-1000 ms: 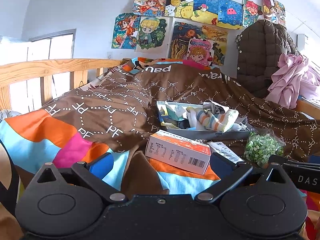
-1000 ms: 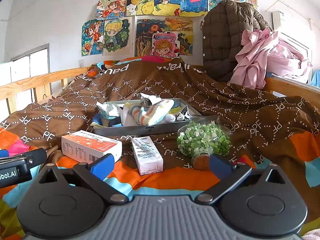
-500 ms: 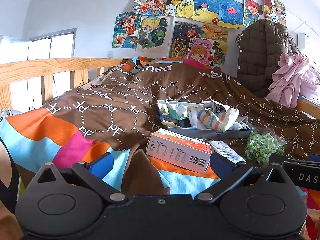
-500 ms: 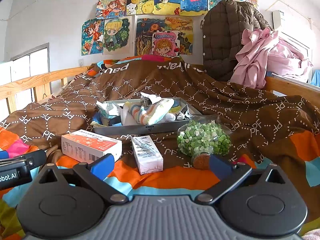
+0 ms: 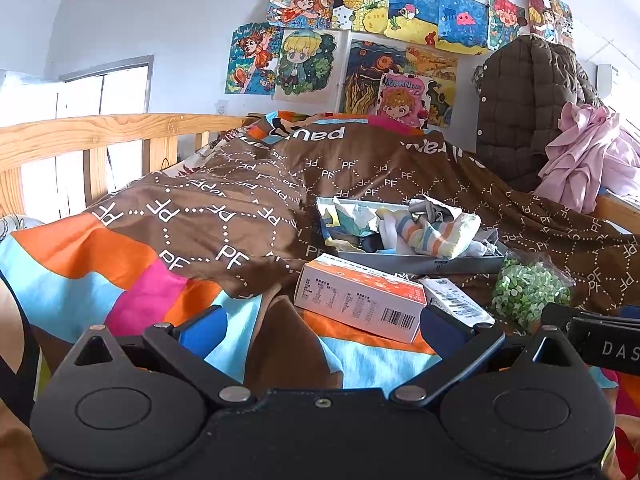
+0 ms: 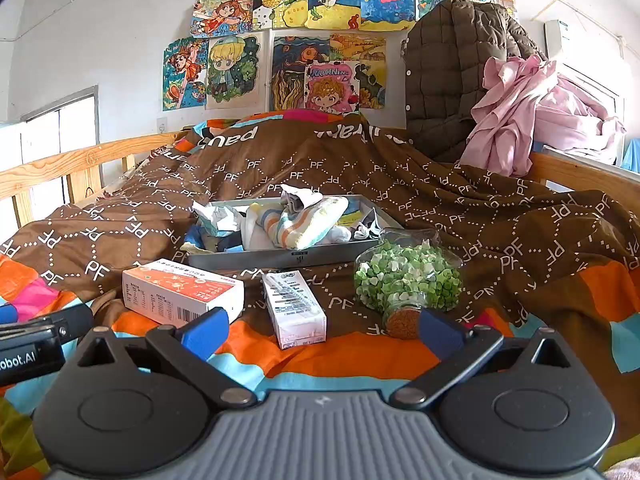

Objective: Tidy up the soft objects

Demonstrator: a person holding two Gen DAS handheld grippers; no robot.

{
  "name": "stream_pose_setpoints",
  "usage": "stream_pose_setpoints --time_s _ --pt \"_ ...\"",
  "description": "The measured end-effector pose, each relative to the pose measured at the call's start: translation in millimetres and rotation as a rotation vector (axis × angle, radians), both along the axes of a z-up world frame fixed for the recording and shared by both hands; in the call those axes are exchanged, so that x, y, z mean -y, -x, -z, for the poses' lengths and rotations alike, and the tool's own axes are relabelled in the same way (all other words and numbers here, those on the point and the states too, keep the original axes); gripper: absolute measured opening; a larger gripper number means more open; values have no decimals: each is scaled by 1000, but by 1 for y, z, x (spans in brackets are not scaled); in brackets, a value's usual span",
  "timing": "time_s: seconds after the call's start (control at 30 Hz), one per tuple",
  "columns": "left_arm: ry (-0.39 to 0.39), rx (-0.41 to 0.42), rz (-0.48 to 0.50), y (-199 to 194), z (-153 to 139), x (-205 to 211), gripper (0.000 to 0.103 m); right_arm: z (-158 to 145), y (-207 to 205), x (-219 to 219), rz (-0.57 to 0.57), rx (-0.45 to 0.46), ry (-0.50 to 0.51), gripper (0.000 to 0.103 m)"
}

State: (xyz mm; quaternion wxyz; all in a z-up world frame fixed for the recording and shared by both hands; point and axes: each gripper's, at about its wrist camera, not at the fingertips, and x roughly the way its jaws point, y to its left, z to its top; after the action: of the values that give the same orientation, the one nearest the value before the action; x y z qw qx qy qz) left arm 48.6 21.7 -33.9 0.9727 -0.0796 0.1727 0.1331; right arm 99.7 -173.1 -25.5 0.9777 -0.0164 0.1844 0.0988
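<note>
Both grippers, left (image 5: 322, 320) and right (image 6: 324, 328), hover wide and empty (near bed edge), facing the far tray (image 6: 280, 258) heaped with socks (image 6: 298, 224).

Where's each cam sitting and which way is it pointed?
Left wrist: on the left gripper, low over the bed, facing the orange box and grey tray; own open jaws show, right gripper at the right edge.
Right wrist: on the right gripper, facing the tray and bead jar; open jaws show, left gripper at the left edge.
Shared: box, tray, jar, wall drawings.
</note>
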Motion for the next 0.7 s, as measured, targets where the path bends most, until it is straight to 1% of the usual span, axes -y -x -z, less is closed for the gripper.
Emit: stream_pose_setpoints --time_s 0.47,0.7 --pt "2 0 1 0 0 0 102 -1 0 0 0 0 -1 103" --pt "5 -13 13 -3 1 1 102 0 0 1 1 2 -5 103"
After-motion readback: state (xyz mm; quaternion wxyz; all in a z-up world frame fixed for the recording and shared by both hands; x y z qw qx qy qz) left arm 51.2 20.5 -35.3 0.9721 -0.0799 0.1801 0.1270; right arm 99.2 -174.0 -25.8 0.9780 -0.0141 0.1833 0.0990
